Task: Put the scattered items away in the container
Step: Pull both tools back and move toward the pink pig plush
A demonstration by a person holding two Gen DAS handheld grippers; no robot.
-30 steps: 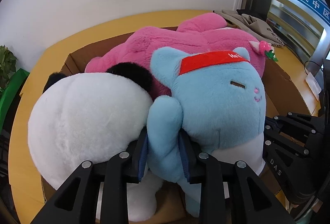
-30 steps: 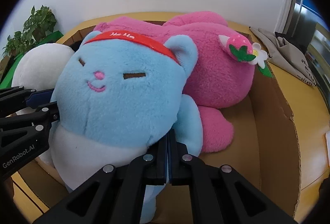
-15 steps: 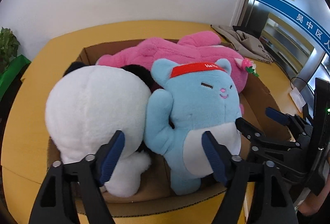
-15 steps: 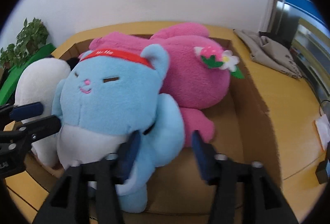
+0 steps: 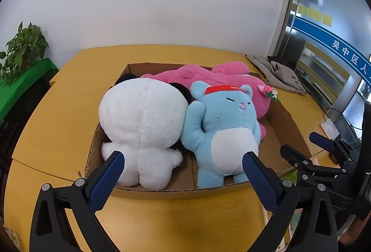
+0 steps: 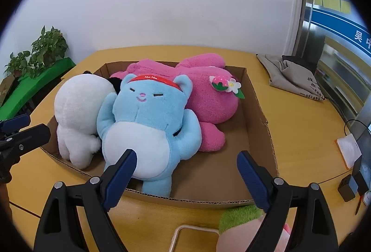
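Observation:
An open cardboard box (image 5: 162, 191) (image 6: 257, 98) sits on the yellow table. Inside it lie a blue plush cat with a red headband (image 5: 222, 117) (image 6: 148, 112), a white plush (image 5: 143, 117) (image 6: 76, 98) to its left, and a pink plush (image 5: 208, 78) (image 6: 208, 94) behind both. My left gripper (image 5: 183, 155) (image 6: 23, 129) hovers before the box's front wall, its jaws opening with nothing between them. My right gripper (image 6: 186, 154) (image 5: 306, 146) hovers to its right, jaws also opening and empty. A green and pink plush (image 6: 236, 217) lies outside the box under the right gripper.
A beige cloth bag (image 5: 278, 75) (image 6: 294, 75) lies at the table's far right. A white card (image 6: 349, 150), a black adapter (image 6: 346, 189) and cables sit at the right edge. A potted plant (image 5: 23, 47) stands on a green surface to the left. A pale wire frame (image 6: 192, 228) lies near the front.
Both grippers were shut on the blue plush cat's arms, then let go, opened wide and drew back and up. The cat now lies free in the box.

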